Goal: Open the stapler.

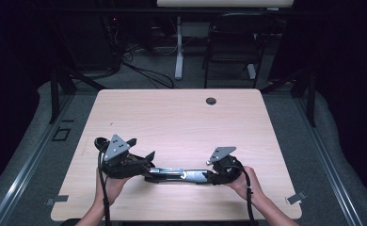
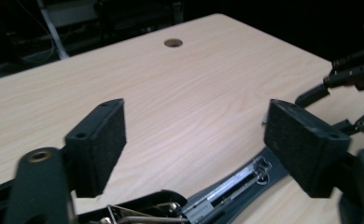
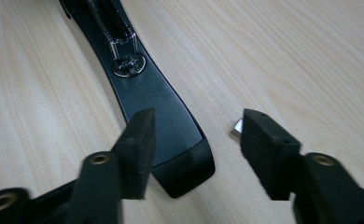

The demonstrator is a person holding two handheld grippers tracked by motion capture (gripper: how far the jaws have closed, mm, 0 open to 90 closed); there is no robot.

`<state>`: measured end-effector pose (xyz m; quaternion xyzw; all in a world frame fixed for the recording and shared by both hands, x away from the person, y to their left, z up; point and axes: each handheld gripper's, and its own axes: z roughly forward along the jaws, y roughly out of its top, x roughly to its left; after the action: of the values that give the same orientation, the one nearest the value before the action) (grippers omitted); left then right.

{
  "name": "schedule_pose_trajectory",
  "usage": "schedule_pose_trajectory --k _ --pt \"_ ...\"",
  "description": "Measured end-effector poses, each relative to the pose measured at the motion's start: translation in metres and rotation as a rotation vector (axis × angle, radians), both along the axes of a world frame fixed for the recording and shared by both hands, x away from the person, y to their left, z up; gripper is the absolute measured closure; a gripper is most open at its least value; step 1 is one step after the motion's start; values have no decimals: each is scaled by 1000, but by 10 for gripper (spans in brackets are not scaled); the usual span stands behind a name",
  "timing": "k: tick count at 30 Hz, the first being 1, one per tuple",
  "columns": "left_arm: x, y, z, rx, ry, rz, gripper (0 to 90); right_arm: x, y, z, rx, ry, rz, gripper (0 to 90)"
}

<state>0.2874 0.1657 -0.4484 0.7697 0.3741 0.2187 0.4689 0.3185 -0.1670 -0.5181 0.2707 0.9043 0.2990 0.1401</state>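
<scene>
A long black stapler with a bright metal staple channel (image 1: 179,174) lies opened out flat near the front edge of the pale wood-grain bench (image 1: 181,117), running left to right between my two hands. My left gripper (image 2: 194,149) stands open, its jaws well apart with nothing between the pads; the stapler's black hinge end with its wire spring lies just below and in front of them. My right gripper (image 3: 196,149) is open too. Its jaws straddle the rounded black tip of the stapler's base, and the pads do not press on it. A small silvery metal piece (image 3: 236,129) lies on the bench just beside the right jaw. In the right gripper view I see the round metal anvil plate set in the stapler's base farther along. I can read no brand, label or writing on the stapler or on the grippers. A round cable hole (image 1: 211,100) sits near the far edge of the bench.
</scene>
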Motion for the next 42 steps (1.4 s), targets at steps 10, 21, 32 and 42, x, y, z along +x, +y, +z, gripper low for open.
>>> schedule_pose_trajectory --k 10,21,32,42 --pt "-13 -17 -6 62 77 -145 90 7 -17 8 19 33 -96 134" --pt "-19 -28 -15 88 127 -216 40 12 -28 9 44 51 -130 105" --pt "-25 -24 -21 96 152 -236 35 17 -33 8 27 63 -145 105" --pt "-32 -13 -30 115 216 -257 24 22 -39 8 25 77 -178 109"
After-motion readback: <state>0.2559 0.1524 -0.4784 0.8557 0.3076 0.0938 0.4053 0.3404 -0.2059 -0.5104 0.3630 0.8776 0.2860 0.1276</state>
